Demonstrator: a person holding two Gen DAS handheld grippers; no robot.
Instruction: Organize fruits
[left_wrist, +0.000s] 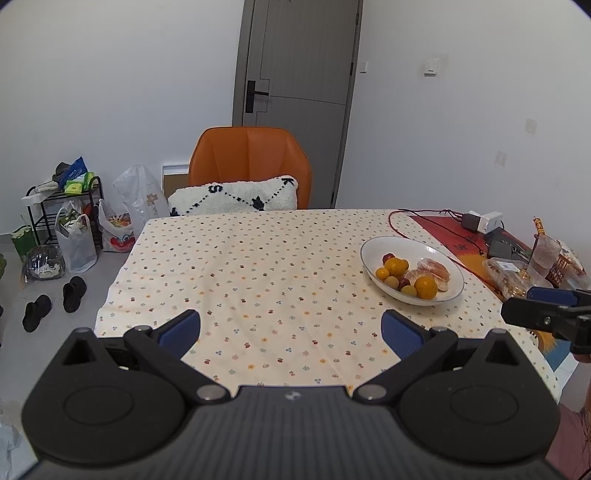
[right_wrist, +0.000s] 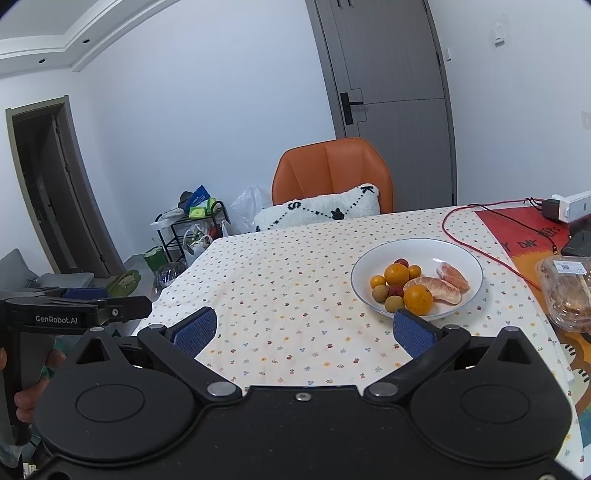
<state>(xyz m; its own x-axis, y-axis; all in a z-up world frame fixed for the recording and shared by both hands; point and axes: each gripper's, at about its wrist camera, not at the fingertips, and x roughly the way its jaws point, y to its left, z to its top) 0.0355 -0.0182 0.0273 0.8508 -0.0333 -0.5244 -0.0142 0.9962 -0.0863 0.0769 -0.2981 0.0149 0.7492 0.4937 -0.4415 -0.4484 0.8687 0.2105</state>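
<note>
A white bowl (left_wrist: 376, 245) (right_wrist: 436, 245) stands on the dotted tablecloth (left_wrist: 258, 266) (right_wrist: 295, 280) at the right. It holds oranges (left_wrist: 425, 287) (right_wrist: 417, 299), peeled citrus segments (left_wrist: 434, 271) (right_wrist: 439, 288) and several small round fruits. My left gripper (left_wrist: 291, 334) is open and empty above the cloth's near edge, left of the bowl. My right gripper (right_wrist: 304, 332) is open and empty, its right finger (right_wrist: 415, 334) just in front of the bowl. Each gripper shows in the other's view: the right one at the right edge (left_wrist: 546, 310), the left one at the left edge (right_wrist: 77, 308).
An orange chair (left_wrist: 249, 162) (right_wrist: 332, 173) with a white cushion (left_wrist: 236, 197) stands behind the table. A red cable (right_wrist: 487, 251), chargers (left_wrist: 484, 221) and a plastic food box (right_wrist: 567, 291) lie right of the bowl. Bags, a rack and slippers (left_wrist: 74, 288) are on the floor at left.
</note>
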